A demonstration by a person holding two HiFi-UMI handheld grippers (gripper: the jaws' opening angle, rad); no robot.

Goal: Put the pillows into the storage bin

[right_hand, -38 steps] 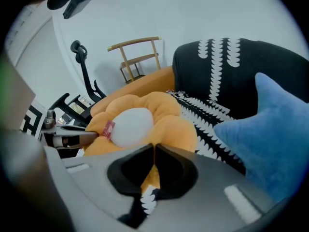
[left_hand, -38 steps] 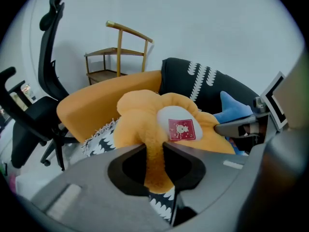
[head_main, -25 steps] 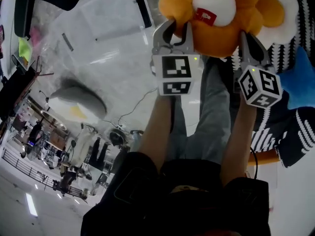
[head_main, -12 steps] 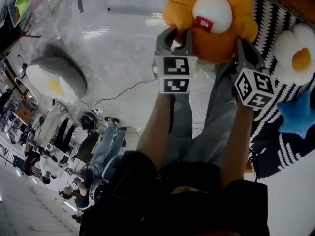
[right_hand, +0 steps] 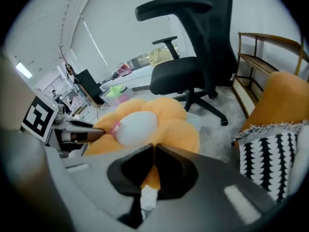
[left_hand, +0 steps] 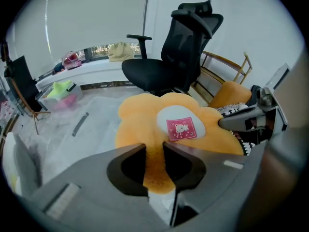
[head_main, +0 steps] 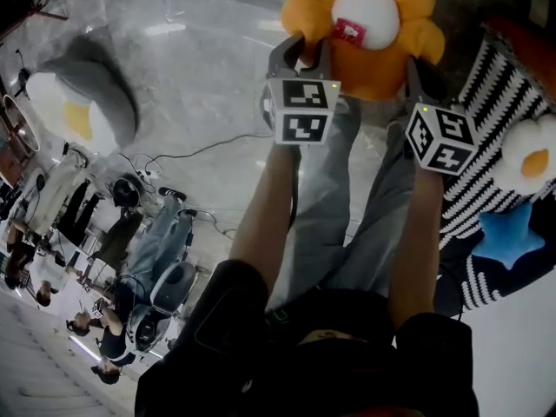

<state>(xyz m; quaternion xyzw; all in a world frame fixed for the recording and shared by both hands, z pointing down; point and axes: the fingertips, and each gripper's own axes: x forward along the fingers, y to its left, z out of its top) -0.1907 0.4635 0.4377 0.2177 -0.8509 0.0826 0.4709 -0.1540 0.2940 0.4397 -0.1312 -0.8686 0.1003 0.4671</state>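
An orange flower pillow (head_main: 365, 24) with a white centre and a red label hangs at the top of the head view, carried between both grippers. My left gripper (head_main: 300, 55) is shut on a lower petal; in the left gripper view the orange plush (left_hand: 145, 115) fills the gap of the left gripper (left_hand: 154, 151). My right gripper (head_main: 417, 72) pinches the opposite edge, and in its own view the right gripper (right_hand: 153, 151) is shut on orange fabric (right_hand: 174, 124) and a white tag. A clear plastic storage bin (left_hand: 72, 124) lies left of the pillow.
A grey egg pillow (head_main: 78, 111) lies on the floor at left. A striped cushion (head_main: 486, 120) at right carries a white egg-flower pillow (head_main: 530, 159) and a blue star (head_main: 512, 233). A black office chair (left_hand: 178, 57) and a wooden rack (right_hand: 270, 52) stand behind.
Both grippers have carried the flower pillow leftward, off the striped cushion and out over the floor. The grip on it looks the same.
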